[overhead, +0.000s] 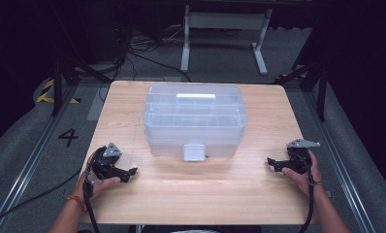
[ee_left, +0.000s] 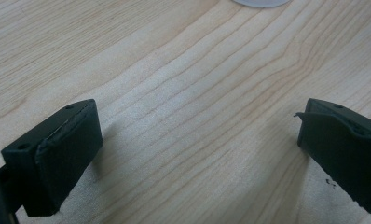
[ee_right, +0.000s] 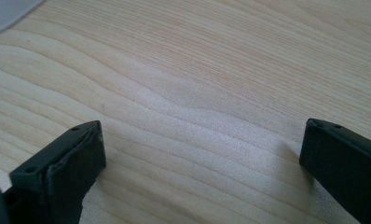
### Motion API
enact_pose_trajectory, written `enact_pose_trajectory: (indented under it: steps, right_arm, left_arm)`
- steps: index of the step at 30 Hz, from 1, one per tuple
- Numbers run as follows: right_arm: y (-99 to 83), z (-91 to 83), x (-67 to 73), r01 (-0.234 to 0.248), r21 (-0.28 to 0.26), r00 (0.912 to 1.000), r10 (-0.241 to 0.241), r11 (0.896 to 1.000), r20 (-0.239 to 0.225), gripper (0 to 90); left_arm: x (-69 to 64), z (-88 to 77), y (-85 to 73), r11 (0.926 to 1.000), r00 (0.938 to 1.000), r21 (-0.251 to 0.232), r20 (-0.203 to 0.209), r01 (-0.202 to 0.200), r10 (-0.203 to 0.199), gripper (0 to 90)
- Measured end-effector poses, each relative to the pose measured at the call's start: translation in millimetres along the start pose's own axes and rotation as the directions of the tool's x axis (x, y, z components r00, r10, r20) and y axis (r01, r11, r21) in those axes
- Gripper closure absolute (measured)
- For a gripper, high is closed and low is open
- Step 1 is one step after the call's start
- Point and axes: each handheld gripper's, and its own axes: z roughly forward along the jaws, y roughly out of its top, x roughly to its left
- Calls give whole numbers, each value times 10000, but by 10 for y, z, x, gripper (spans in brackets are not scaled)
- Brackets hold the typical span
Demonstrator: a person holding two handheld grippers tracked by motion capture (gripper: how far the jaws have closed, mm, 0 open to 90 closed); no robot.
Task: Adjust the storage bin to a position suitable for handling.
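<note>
Nothing begun, by the look of it. Clear lidded storage box (overhead: 194,119) centred on bench (overhead: 133,199), lid down, front latch (overhead: 194,152) apparently shut. Left claw (overhead: 131,172) and right claw (overhead: 270,162) resting near front corners, well apart from box, jaws wide apart, holding nothing. Remaining, presumably: approach, unlatch, lift lid.

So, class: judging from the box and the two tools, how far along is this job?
Nothing looks done yet: the clear storage box sits closed mid-table, its front latch down. In hand: nothing; the left tool and right tool rest open on the wooden table, either side of the box, apart from it. Left: probably reaching the box and working its latch.
</note>
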Motion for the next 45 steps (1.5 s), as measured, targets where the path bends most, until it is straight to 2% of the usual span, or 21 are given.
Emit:
enact_pose_trajectory:
  steps: [17,21,25,28,32,37,38,45]
  right_arm:
    - [-9,-16,-18,93,59,9999,-92,9999,-58,5]
    - [-19,-39,-32,93,-18,9999,-93,10000,-125,55]
    - [-29,-95,-65,110,-176,9996,-114,9998,-261,213]
    - [-24,-125,-70,162,-246,9996,-167,9996,-233,206]
    - [27,-230,-50,324,-788,9987,-354,9964,-372,260]
    - [112,-329,-21,399,-1253,9975,-470,9913,-535,278]
    - [176,-387,6,579,-1505,9967,-657,9869,-476,279]
    - [336,-554,96,936,-2109,9924,-1080,9730,-581,282]
  left_arm:
    - [-1,-2,-1,10000,10000,0,-35,-3,3,5]
    - [-1,-2,-1,10000,10000,-3,-34,1,-1,5]
    - [-1,-2,-1,10000,10000,-2,-34,5,-5,5]
    - [-1,-2,0,10000,10000,-4,-36,3,-3,5]
    - [-1,-2,0,10000,10000,-2,-34,6,-6,5]
    - [-1,-2,-1,10000,10000,-4,-36,4,-4,5]
    - [-1,-2,-1,10000,10000,-3,-36,5,-5,5]
    - [-1,-2,-1,10000,10000,-5,-34,6,-6,5]
